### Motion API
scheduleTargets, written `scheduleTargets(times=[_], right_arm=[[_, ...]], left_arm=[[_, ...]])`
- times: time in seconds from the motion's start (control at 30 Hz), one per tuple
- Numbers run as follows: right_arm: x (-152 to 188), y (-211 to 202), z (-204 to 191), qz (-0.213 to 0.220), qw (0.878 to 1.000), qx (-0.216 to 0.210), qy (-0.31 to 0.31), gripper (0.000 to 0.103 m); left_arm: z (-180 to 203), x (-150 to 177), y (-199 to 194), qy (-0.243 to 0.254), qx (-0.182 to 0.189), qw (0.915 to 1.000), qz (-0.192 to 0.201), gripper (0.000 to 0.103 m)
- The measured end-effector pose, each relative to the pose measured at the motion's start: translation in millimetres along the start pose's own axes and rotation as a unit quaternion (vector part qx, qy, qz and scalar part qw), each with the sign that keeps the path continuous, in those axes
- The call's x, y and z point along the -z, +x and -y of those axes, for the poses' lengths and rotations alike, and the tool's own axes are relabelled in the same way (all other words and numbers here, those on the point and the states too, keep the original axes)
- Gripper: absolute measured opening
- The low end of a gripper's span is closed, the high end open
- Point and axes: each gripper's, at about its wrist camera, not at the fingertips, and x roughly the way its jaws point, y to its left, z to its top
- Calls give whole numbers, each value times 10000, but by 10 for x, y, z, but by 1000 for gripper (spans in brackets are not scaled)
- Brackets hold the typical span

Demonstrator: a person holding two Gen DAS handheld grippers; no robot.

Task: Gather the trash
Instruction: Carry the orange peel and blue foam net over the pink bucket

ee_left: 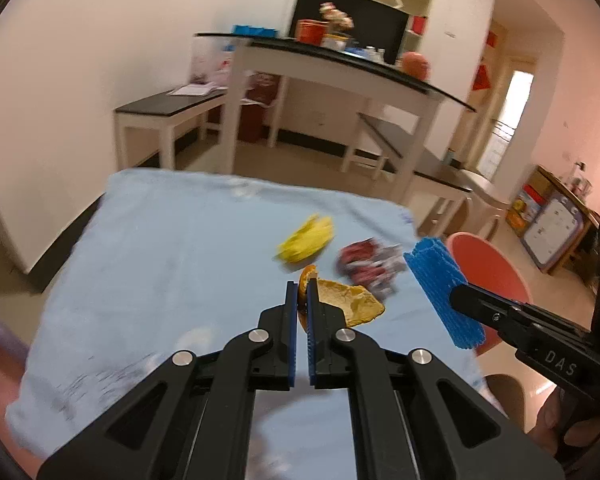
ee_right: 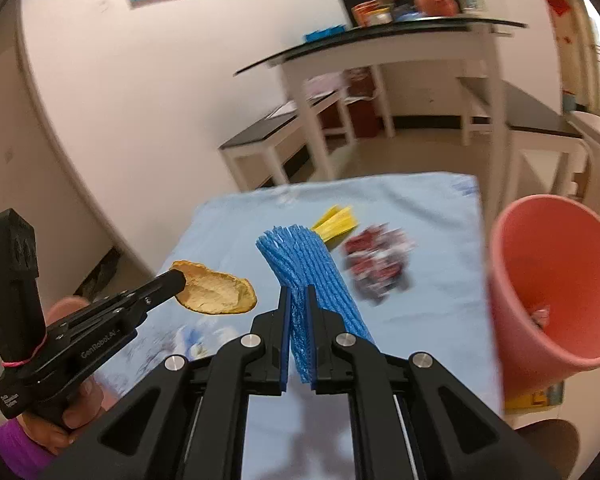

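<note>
my left gripper (ee_left: 302,294) has its fingers clenched on a curled, dried orange peel (ee_left: 350,302); my right gripper (ee_right: 299,300) is clamped on a blue foam mesh sleeve (ee_right: 300,260). both pieces ride clear of the table (ee_left: 160,240), draped in pale blue cloth. i'd carry them to the salmon plastic bin (ee_right: 548,272) at 3 o'clock and let go only over its mouth. a yellow wrapper (ee_right: 336,222) and a crumpled red packet (ee_right: 376,264) wait at 12. beyond stand white benches.

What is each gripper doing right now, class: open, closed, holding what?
Left gripper: closed on the orange peel.
Right gripper: closed on the blue foam net.
</note>
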Motion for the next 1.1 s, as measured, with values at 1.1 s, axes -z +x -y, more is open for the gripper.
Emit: scheduleTargets(times=[1.1], right_arm=[[87, -462, 2217, 451, 9700, 1625, 1750, 9]], left_arm=[[2270, 96, 1509, 1485, 1633, 9691, -1098, 4]])
